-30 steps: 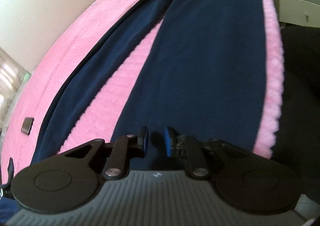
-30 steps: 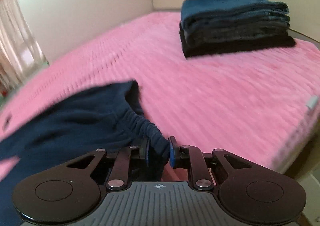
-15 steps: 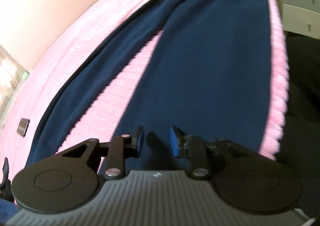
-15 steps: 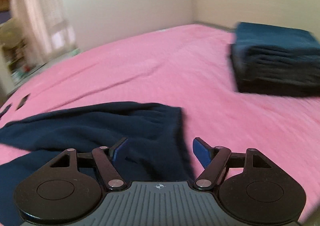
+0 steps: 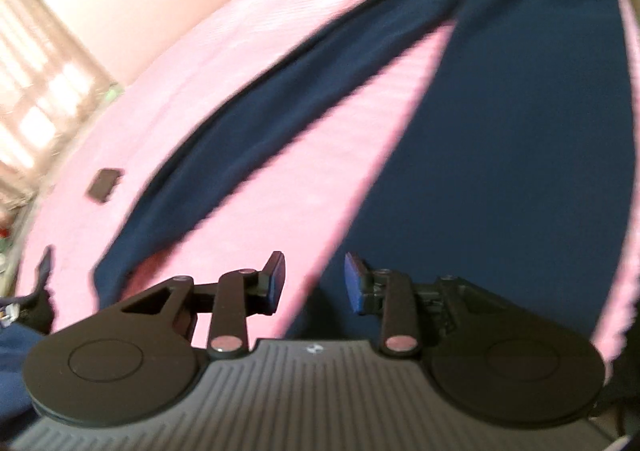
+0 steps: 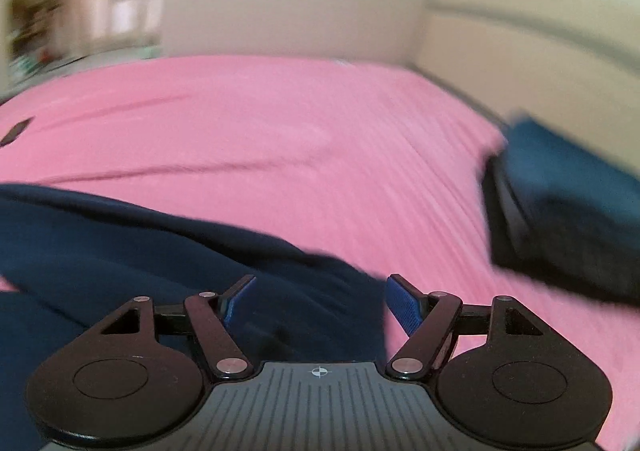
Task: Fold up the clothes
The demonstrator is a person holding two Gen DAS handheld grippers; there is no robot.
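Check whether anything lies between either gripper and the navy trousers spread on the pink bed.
Nothing visible does. The left gripper hangs open right above the leg end of the navy trousers; the right gripper, jaws wide, is over their waist end. The folded stack and a small dark object lie aside on the pink bed.

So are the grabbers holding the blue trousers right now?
No. Both are open with nothing pinched: the left gripper and the right gripper have just been opening, and the navy trousers lie loose on the pink bed.

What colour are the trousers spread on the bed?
Dark navy blue, plain; the trousers show best in the left wrist view, on the pink bedspread.
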